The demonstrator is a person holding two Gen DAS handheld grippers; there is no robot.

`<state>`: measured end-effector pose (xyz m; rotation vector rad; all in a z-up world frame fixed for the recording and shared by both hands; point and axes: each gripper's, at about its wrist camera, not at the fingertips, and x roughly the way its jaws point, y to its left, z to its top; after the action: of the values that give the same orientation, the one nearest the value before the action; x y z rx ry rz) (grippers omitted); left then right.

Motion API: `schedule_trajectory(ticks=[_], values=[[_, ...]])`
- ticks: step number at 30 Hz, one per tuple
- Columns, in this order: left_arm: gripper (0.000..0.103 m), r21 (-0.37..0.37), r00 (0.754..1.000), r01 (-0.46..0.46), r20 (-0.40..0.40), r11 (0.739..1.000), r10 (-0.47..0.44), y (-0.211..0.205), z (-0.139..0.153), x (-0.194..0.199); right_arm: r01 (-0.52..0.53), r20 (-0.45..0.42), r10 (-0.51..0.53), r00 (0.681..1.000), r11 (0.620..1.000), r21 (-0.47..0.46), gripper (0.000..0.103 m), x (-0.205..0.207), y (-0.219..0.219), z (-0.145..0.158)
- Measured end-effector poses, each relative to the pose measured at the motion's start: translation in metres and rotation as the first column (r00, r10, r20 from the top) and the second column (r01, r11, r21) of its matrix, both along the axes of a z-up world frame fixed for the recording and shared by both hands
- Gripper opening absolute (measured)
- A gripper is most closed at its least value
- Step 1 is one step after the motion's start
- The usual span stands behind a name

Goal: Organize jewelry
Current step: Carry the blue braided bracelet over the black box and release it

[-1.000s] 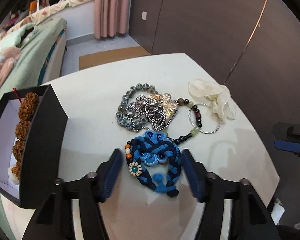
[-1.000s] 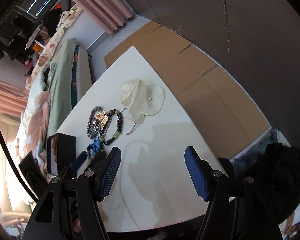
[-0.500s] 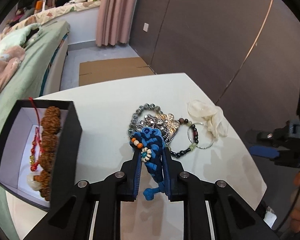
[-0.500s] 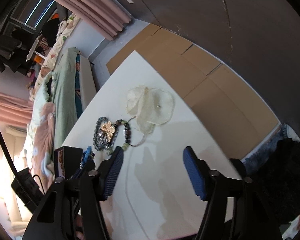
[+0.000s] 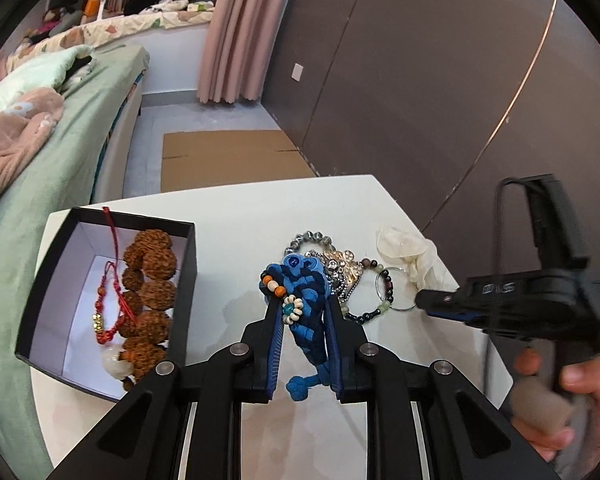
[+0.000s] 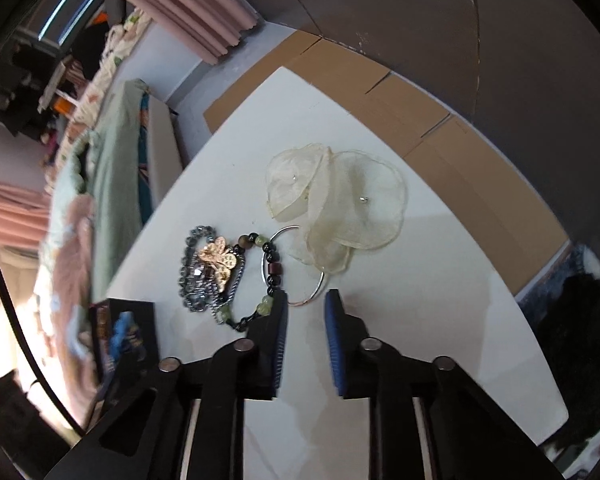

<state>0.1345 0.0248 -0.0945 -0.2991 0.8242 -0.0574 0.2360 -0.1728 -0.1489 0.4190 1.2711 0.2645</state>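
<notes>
the left tongs [image 5: 303, 332] were clamped on the blue braided bracelet [image 5: 306, 300], pads pressing its sides, the knotted tail hanging out below and the beaded flower end standing above the tips, lifted off the white table [image 5: 236, 240]. the black box [image 5: 100, 300] sat just to its left, open, already holding a big brown seed-bead bracelet [image 5: 148, 292] and a red cord bracelet [image 5: 112, 280]. judging by that, the braid was bound for the box. it looked soft and light, a cord thing that would flop and bend rather than break; a pinch across the thick middle of the braid seemed sound, though the loose tail could snag the box wall on the way in. the right tongs [image 6: 306, 304] were closing low over the table with nothing pressed between the pads; their tips framed the near edge of the thin silver hoop [image 6: 296, 264] that carried dark and pale green beads [image 6: 270, 264]. that hoop looked stiff, thin and slippery, lying flat, so a hold near the beads would likely give more to bite on than bare wire. beside it lay the grey bead and chain cluster with the gold butterfly [image 6: 218, 260], heavy-looking and prone to tangle, and the sheer cream fabric flower [image 6: 340, 200], very light and easily crushed
</notes>
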Motion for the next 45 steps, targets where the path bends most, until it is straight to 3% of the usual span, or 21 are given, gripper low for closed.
schedule_trajectory(ticks=[11,20,28,30,32,37,45], values=[[0.021,-0.025,0.999,-0.036,0.024,0.999,0.036,0.024,0.009,-0.015,0.049,0.05,-0.04,0.998,0.979,-0.2,0.012,0.004,0.023,0.003],[0.021,-0.036,0.997,-0.06,0.043,0.998,0.061,0.042,0.015,-0.026,0.044,0.102,-0.003,0.995,0.917,-0.396,0.012,0.005,0.055,0.009],[0.021,-0.045,0.994,-0.081,0.07,0.996,0.084,0.055,0.023,-0.034,0.034,0.126,0.029,0.992,0.885,-0.465,0.012,0.004,0.063,0.012],[0.021,-0.045,0.993,-0.087,0.071,0.995,0.09,0.057,0.024,-0.034,0.026,0.131,0.04,0.991,0.882,-0.471,0.005,0.003,0.063,0.012],[0.021,-0.048,0.993,-0.091,0.074,0.995,0.094,0.06,0.025,-0.034,0.028,0.117,0.027,0.993,0.895,-0.445,0.003,0.001,0.062,0.013],[0.021,-0.062,0.989,-0.107,0.098,0.992,0.113,0.069,0.032,-0.038,0.043,0.062,-0.032,0.998,0.981,-0.189,0.003,-0.004,0.034,0.015],[0.021,-0.091,0.978,-0.155,0.123,0.984,0.166,0.086,0.042,-0.043,0.027,0.096,-0.032,0.995,0.999,0.046,0.003,-0.02,0.014,0.033]])
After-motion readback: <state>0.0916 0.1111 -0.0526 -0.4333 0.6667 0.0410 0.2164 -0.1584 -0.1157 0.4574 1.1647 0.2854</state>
